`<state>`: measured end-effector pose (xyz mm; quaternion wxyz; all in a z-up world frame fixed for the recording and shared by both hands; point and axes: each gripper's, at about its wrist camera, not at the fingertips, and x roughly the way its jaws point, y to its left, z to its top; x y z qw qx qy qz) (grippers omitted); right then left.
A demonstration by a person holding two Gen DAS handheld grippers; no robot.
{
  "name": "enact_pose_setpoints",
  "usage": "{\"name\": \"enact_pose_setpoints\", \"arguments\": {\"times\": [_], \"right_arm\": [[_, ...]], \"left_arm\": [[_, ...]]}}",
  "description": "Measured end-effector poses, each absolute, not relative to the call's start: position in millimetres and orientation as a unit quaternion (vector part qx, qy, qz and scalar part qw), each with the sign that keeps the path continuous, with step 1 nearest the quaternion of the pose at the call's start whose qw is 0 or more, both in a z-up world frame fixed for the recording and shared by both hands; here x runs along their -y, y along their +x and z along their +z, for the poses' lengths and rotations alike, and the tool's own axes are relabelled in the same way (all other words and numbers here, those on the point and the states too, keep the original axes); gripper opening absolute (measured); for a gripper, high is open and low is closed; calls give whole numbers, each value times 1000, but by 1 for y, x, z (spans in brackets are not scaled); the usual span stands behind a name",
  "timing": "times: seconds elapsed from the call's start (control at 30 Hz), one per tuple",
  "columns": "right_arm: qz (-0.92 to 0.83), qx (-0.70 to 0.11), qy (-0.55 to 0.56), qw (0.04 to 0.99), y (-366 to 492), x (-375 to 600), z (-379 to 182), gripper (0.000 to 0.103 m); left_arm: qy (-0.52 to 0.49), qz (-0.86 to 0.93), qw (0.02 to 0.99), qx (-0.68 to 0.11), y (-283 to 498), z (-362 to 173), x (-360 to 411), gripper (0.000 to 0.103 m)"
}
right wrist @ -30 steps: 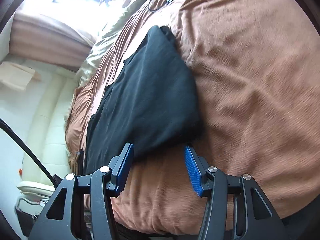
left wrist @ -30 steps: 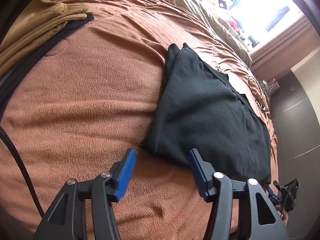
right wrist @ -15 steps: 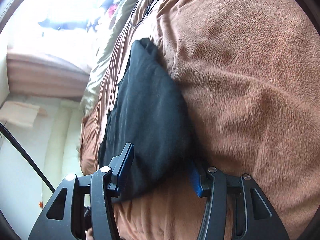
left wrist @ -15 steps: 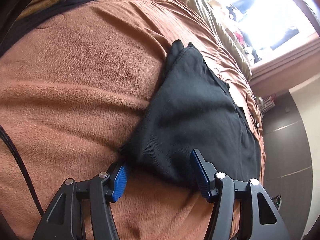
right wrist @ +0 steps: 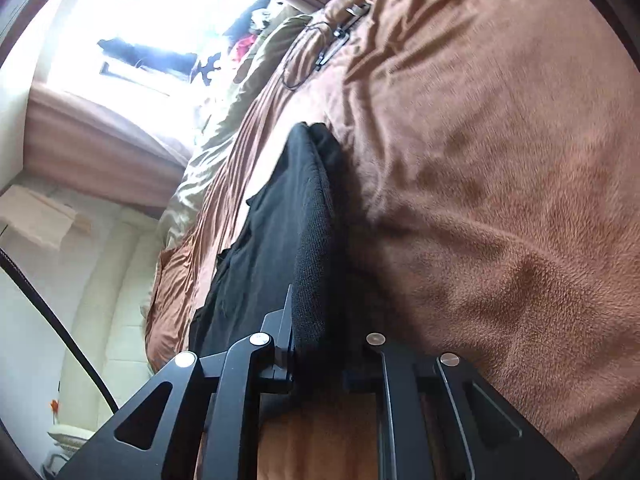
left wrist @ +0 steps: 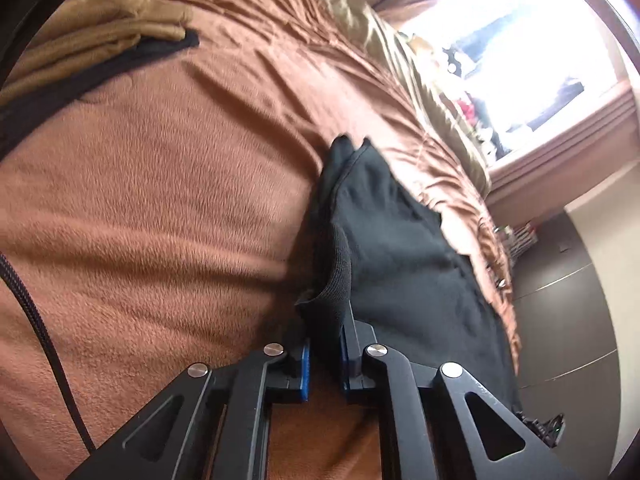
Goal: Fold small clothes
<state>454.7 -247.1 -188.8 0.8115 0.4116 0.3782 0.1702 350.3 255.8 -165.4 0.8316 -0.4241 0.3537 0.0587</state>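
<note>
A black garment (left wrist: 404,256) lies on the brown fleece blanket (left wrist: 160,208) of a bed. My left gripper (left wrist: 324,356) is shut on the garment's near corner, which bunches up between the blue pads. In the right wrist view the same black garment (right wrist: 280,240) stretches away from my right gripper (right wrist: 318,344), which is shut on its other near corner. The pads are hidden by the cloth. The pinched edge stands up a little off the blanket.
Folded tan and black clothes (left wrist: 100,40) lie at the far left of the bed. A beige pillow or sheet (left wrist: 384,52) runs along the far side by a bright window (left wrist: 520,32). A cable and glasses (right wrist: 320,52) lie on the blanket further off.
Both grippers went from open, straddling the garment's near corners, to shut on them. The pinched edge has risen a little off the blanket.
</note>
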Motion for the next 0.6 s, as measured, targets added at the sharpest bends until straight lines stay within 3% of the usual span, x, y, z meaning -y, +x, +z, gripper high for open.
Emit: {"name": "enact_pose_setpoints", "arguments": {"times": [0.6], "right_arm": [[203,-403,351,821,402,254,-160,11]], "left_arm": [[-427,50,836,-341,266,-141,-261,9]]}}
